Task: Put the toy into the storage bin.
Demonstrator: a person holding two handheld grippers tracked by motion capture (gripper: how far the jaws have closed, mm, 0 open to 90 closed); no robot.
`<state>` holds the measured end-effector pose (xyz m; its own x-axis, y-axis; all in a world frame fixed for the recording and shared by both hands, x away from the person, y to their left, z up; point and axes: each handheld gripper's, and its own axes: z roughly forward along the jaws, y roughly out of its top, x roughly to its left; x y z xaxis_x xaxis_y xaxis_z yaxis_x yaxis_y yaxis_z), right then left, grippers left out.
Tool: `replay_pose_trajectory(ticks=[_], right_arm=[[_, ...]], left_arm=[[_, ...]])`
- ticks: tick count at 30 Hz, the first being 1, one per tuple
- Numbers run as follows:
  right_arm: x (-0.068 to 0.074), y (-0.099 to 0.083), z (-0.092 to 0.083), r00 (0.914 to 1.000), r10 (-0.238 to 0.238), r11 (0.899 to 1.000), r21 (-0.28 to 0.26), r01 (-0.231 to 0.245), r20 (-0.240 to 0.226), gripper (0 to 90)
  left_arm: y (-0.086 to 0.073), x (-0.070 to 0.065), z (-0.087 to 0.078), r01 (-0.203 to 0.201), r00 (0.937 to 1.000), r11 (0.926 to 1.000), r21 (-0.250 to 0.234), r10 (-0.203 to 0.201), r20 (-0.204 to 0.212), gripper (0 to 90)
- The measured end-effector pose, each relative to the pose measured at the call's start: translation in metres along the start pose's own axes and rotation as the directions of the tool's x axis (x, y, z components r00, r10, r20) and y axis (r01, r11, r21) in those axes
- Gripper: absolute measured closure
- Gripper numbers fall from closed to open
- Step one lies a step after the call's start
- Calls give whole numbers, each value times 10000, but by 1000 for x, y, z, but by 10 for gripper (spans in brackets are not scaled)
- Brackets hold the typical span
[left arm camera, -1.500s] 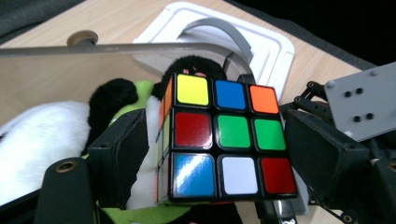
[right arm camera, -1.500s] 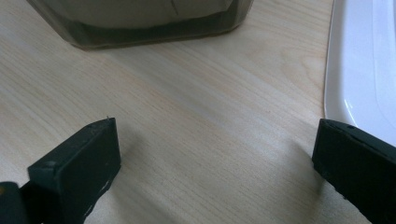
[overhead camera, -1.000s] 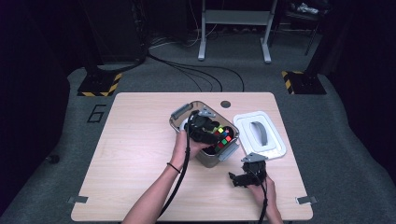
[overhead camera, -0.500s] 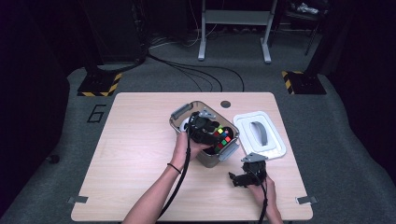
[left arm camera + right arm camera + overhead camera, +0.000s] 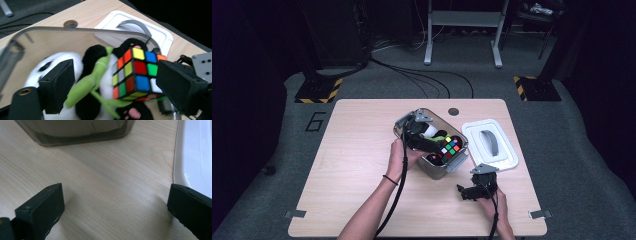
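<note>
Left tongs are over the clear plastic bin mid-worktop, jaws just opened and spread; the multicoloured puzzle cube sits between them, nearer the right-hand jaw in the left gripper view, seemingly released, resting on a black-and-white plush panda with green bamboo sprig. Left hand is the nearer one. Right tongs are spread wide and holding nothing, over bare worktop near the front edge, beside the white lid.
</note>
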<state>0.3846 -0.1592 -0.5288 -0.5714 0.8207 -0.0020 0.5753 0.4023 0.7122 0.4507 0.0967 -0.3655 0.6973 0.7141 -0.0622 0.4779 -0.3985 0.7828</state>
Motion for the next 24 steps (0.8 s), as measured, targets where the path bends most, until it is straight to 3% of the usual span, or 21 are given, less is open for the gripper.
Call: replay_pose_trajectory(ticks=[5,16,19,21,24], right_arm=[[0,0,0,10000,-21,10000,5,21,12,0],[-1,0,0,9999,-102,9999,17,102,70,0],[-1,0,0,9999,-100,9999,17,100,69,0],[-1,0,0,9999,-101,9999,16,101,69,0],[1,0,1,9998,141,9999,-57,-140,104,0]], left_arm=[[-11,15,-15,39,9989,10000,79,-35,-471,132],[-40,49,-37,660,9907,9978,-31,-659,-1193,28],[-47,56,-39,896,9858,9960,-50,-894,-1424,0],[-64,71,-44,1312,9776,9913,-83,-1308,-1650,0],[-77,83,-47,1574,9702,9875,-19,-1550,-1861,0]])
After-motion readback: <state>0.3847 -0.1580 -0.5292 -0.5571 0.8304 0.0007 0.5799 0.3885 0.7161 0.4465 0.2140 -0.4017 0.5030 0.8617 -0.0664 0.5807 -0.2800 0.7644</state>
